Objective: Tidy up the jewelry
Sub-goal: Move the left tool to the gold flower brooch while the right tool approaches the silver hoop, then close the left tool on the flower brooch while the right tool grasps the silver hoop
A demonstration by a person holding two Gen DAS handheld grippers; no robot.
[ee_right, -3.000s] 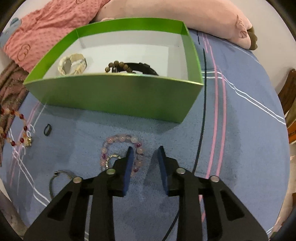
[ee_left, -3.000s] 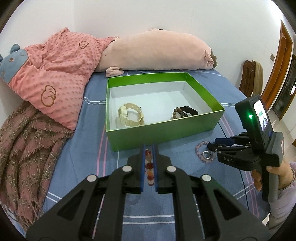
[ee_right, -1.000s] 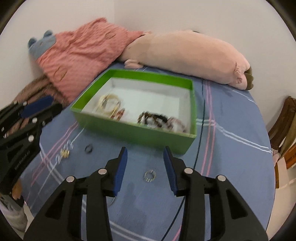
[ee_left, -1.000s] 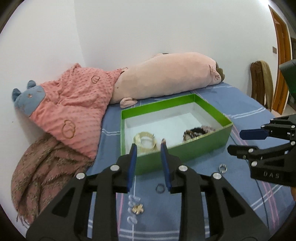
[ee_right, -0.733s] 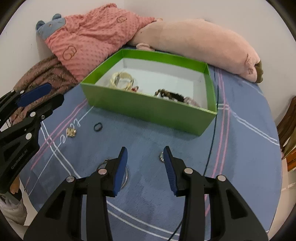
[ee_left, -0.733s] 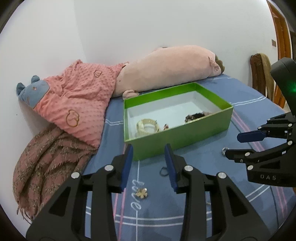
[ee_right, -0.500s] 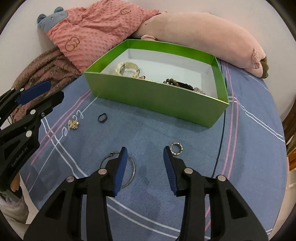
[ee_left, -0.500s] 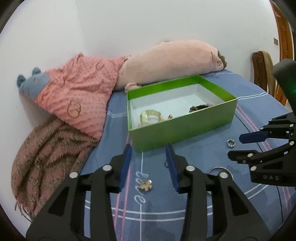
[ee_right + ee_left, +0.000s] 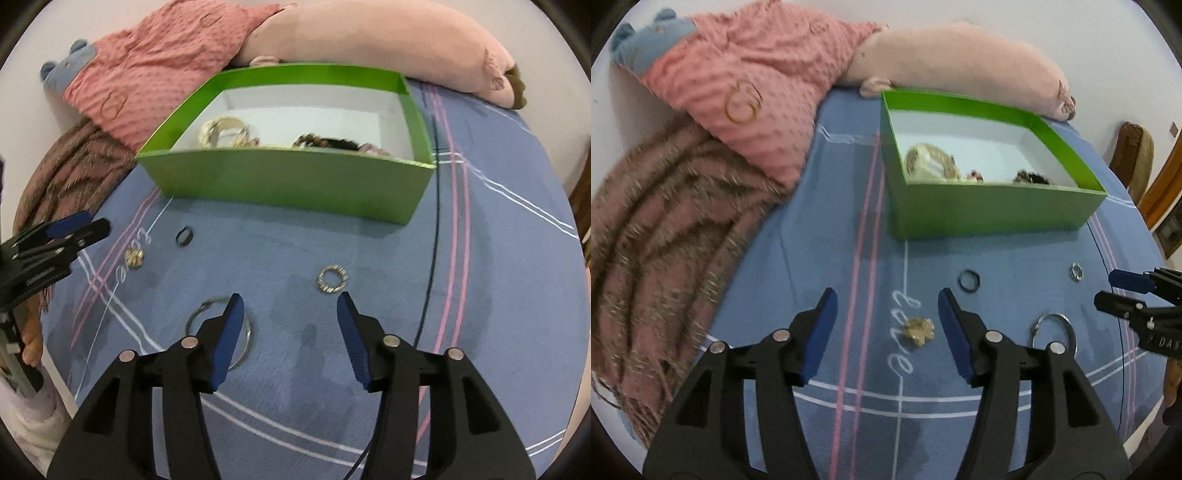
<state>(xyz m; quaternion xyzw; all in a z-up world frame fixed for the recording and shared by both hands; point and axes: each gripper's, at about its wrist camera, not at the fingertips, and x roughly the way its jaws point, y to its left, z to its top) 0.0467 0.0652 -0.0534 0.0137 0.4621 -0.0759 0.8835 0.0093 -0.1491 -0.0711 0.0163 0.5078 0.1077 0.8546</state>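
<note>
A green box (image 9: 979, 210) (image 9: 295, 184) on the blue bedspread holds a pale watch (image 9: 927, 162), a dark bead bracelet (image 9: 325, 142) and other beads. On the bedspread lie a gold flower charm (image 9: 918, 328) (image 9: 133, 256), a black ring (image 9: 969, 281) (image 9: 184, 235), a small silver ring (image 9: 1076, 272) (image 9: 331, 279) and a large silver hoop (image 9: 1052, 326) (image 9: 218, 328). My left gripper (image 9: 886, 306) is open and empty, with the charm just ahead between its fingers. My right gripper (image 9: 288, 310) is open and empty, between the hoop and the silver ring.
A pink dotted blanket (image 9: 746, 81) and a long pink plush pillow (image 9: 960, 70) lie behind the box. A brown fringed throw (image 9: 661, 229) covers the bed's left side. A thin black cable (image 9: 434, 206) runs along the bedspread at right. A wooden chair (image 9: 1134, 155) stands at far right.
Three seconds ago the left gripper held a red bead bracelet and the right stood at a pink one; both bracelets have left the bedspread. Both grippers are now open wider and lower over the small pieces.
</note>
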